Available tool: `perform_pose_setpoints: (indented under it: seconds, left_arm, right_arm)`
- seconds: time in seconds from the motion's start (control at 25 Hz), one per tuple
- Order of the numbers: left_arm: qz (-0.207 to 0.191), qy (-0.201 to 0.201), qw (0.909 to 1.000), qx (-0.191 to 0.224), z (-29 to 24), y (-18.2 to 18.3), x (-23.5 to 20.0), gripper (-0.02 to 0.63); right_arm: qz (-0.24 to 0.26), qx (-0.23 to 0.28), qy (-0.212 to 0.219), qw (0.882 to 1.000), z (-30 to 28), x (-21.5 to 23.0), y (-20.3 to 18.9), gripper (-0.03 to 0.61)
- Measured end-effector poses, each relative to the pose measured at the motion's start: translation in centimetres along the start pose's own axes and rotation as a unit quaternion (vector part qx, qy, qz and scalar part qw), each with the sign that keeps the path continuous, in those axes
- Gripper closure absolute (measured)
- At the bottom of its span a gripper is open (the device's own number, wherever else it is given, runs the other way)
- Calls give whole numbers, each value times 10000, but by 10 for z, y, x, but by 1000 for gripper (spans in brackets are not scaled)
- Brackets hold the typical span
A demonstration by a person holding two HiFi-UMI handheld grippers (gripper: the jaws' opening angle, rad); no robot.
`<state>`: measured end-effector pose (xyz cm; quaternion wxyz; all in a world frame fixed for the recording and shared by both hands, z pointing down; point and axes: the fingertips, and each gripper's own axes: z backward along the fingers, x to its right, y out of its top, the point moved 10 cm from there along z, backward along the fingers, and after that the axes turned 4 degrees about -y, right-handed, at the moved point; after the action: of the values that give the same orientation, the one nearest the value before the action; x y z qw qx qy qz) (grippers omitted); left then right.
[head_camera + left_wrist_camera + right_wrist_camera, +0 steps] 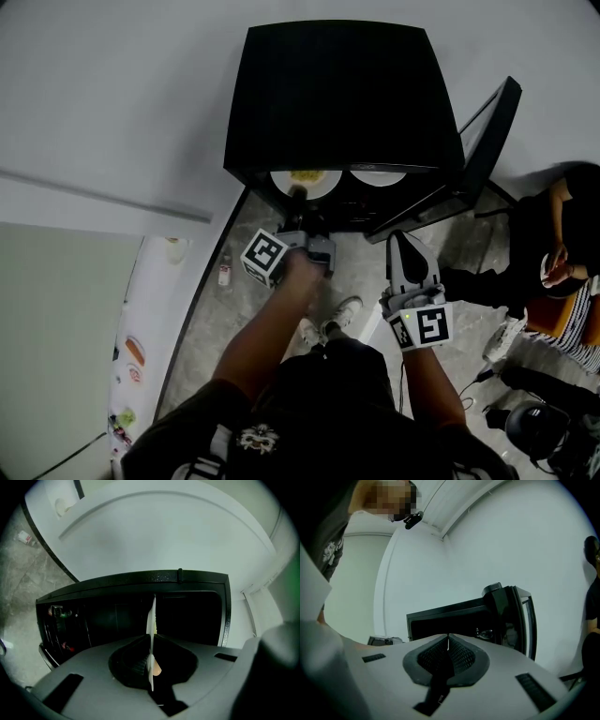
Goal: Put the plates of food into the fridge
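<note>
The left tool (151, 641) grips the rim of a round white plate of yellowish food (305, 178) at the small black fridge's (337, 94) mouth, while the right tool (448, 640) is closed and empty; next, I'd guess, slide it in level and release.

Two plates (305, 180) (378, 176), one fridge (337, 94), two hand-held grippers (298, 199) (398, 236).

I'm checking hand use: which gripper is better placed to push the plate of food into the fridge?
Left. The left gripper is shut on the rim of the plate of food, right at the mouth of the open fridge. The right gripper is shut on nothing and sits farther back.
</note>
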<state>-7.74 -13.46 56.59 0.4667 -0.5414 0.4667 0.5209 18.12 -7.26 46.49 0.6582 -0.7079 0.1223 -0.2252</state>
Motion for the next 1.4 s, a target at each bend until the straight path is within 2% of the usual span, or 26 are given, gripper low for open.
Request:
perform_pose_setpoints:
  seconds: [0.48, 0.68, 0.76, 0.8, 1.04, 1.24, 1.4]
  left_arm:
    - [-67, 63, 9999, 123, -16, 1, -5, 578]
    - [-462, 172, 9988, 76, -16, 1, 2, 568]
    - [-684, 191, 9975, -12, -13, 0, 5, 520]
    - [-802, 180, 9966, -63, -10, 0, 7, 515]
    - [-1284, 183, 9911, -311, 13, -1, 19, 514]
    - [-1486, 273, 9874, -475, 39, 0, 26, 511]
    - [-1922, 6, 9790, -677, 59, -3, 40, 512]
  right_arm:
    - [-23, -42, -35, 10000, 4, 4, -1, 552]
    - [-9, -61, -20, 10000, 4, 3, -3, 552]
    - [18, -52, -11, 10000, 4, 1, -2, 552]
    - [30, -40, -7, 10000, 3, -1, -2, 552]
    - [-31, 54, -16, 10000, 2, -6, 3, 552]
    - [-6, 97, -30, 9999, 6, -16, 8, 552]
    - [37, 134, -34, 9999, 10, -27, 10, 552]
